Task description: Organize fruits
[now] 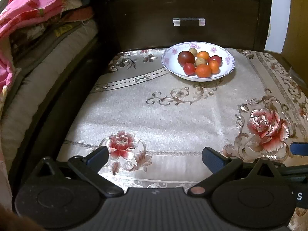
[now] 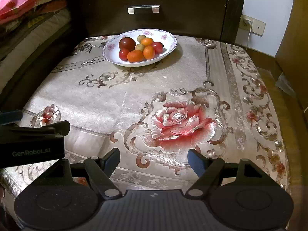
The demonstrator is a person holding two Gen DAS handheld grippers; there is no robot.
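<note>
A white floral bowl (image 1: 167,61) stands at the far side of the flowered cloth, in front of a dark drawer. It holds several small fruits: a dark red tomato (image 1: 186,57), red tomatoes, orange kumquats (image 1: 203,70) and tan longans. The bowl also shows in the right wrist view (image 2: 171,40). My left gripper (image 1: 155,156) is open and empty, low over the near part of the cloth. My right gripper (image 2: 154,158) is open and empty, near a big red rose print. The left gripper's body (image 2: 32,142) shows at the left of the right wrist view.
A dark wooden drawer front with a metal handle (image 1: 189,22) rises behind the bowl. Stacked bedding and a mattress (image 1: 38,38) lie to the left. A wall socket with a cable (image 2: 250,24) and a yellow cabinet (image 2: 292,38) are at the right.
</note>
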